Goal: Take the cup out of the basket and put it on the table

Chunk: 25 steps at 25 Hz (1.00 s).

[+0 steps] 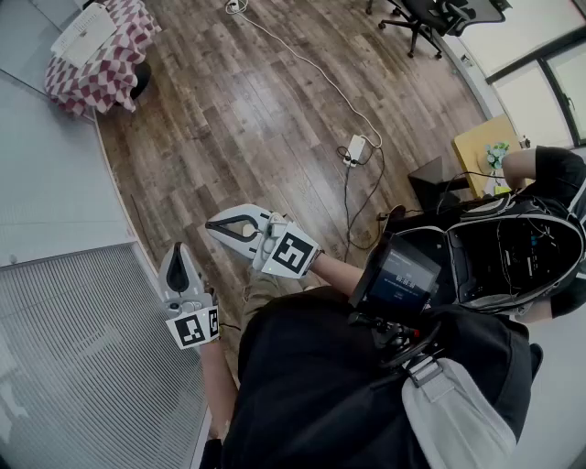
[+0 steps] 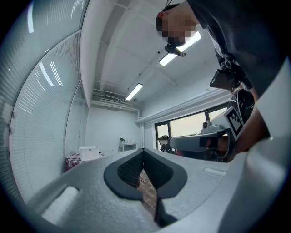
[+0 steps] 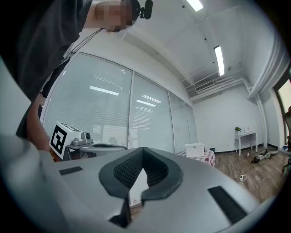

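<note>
Two grippers held out level ahead of the body, above a wood floor (image 1: 256, 119) and well apart from the task's things. Left gripper (image 1: 179, 251) close beside a glass partition (image 1: 64, 366) covered with blinds. Jaws pressed together tip to tip, pinching nothing, with only floorboards showing through the oval gap behind the tips in the left gripper view. Right gripper (image 1: 214, 226) just beside it, aimed toward the partition, jaws likewise closed tight on nothing.

Far off, at the top left of the head view, a small counter (image 1: 110, 82) draped in a red-and-white checked cloth, carrying a white basket-like container (image 1: 84, 32). Cup not to be made out in any view; cannot tell whether it sits inside that container.

Across the floor, a white cable (image 1: 302, 64) running to a power strip (image 1: 355, 147). Black office chair (image 1: 426, 18) at the top edge, yellow side table (image 1: 481, 147) at the right.
</note>
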Each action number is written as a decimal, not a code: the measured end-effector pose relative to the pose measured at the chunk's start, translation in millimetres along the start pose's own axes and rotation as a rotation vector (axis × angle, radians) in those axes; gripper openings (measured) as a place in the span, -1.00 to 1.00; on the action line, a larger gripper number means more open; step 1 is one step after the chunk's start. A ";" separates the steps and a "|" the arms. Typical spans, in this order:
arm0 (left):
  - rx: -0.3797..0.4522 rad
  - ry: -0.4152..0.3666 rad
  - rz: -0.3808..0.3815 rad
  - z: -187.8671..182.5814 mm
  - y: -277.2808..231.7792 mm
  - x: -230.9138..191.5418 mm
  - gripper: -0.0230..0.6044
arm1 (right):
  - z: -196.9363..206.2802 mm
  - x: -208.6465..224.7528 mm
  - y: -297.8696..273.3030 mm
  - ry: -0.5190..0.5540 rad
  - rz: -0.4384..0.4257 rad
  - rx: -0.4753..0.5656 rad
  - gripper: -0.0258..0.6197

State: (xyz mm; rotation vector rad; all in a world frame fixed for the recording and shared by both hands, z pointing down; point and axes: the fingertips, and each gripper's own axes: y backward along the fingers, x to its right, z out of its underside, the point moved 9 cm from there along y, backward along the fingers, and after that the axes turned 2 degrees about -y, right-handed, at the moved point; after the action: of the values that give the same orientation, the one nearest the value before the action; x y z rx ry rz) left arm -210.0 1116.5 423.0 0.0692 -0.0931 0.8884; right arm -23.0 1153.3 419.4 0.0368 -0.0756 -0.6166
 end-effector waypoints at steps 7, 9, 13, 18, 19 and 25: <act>-0.016 0.018 -0.010 29.5 -30.4 -22.0 -0.91 | 27.2 42.3 -38.2 0.008 -0.008 -0.016 -0.88; -0.022 0.019 -0.004 34.3 -36.4 -40.4 -0.91 | 24.2 49.5 -57.9 0.010 0.003 -0.035 -0.89; -0.007 0.012 -0.004 34.6 -59.2 -77.0 -0.91 | 13.6 69.8 -96.0 0.036 -0.009 -0.047 -0.89; 0.021 -0.004 0.012 25.0 -97.8 -113.7 -0.91 | -5.5 93.3 -132.8 0.074 -0.007 0.004 -0.89; 0.026 -0.006 0.017 22.9 -104.6 -117.6 -0.91 | -9.1 97.2 -137.5 0.083 -0.006 0.011 -0.89; 0.052 -0.024 0.034 10.1 -133.2 -133.3 -0.91 | -27.1 117.0 -156.7 0.119 -0.006 0.038 -0.89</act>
State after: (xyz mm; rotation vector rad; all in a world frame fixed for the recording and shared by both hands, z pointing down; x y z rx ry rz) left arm -190.6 928.9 415.5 0.1273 -0.0935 0.9239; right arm -15.9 958.2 390.5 0.1104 0.0277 -0.6175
